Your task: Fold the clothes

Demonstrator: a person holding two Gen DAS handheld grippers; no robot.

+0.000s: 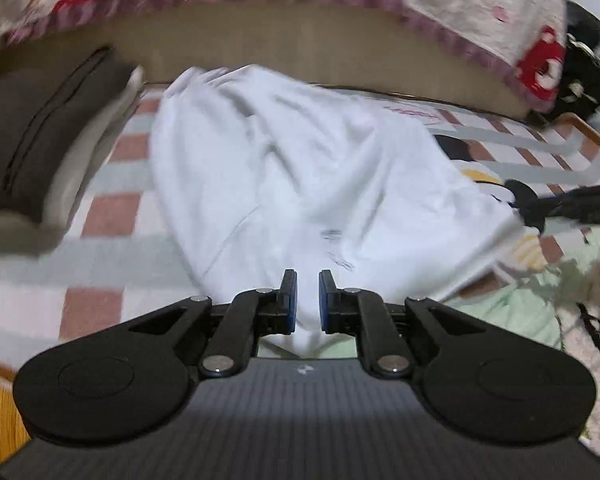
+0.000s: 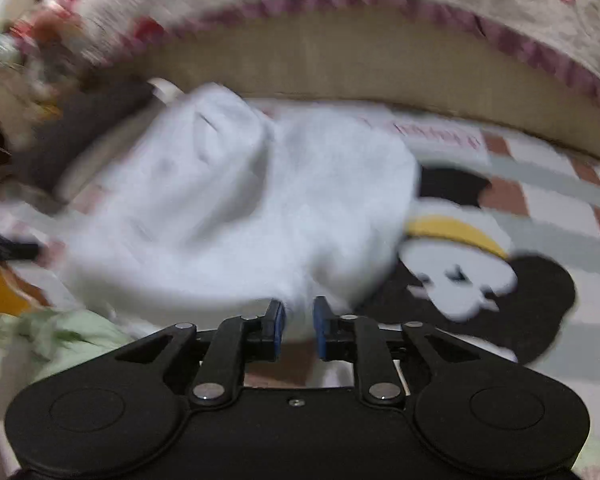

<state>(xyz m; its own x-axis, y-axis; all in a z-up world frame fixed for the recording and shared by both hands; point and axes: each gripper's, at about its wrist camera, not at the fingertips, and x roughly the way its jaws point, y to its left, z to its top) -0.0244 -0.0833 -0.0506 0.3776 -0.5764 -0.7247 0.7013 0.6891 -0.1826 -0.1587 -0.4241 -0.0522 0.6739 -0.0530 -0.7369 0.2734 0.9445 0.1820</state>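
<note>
A fold of the white garment runs between the blue pads of the left gripper, which pinches it; the right gripper likewise clamps another edge. Beyond, the blurred, rumpled cloth spreads over the checked blanket, short of the tan mattress edge.

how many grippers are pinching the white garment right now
2. The left gripper pinches the white garment at its near edge; the right gripper pinches its near edge too.
</note>
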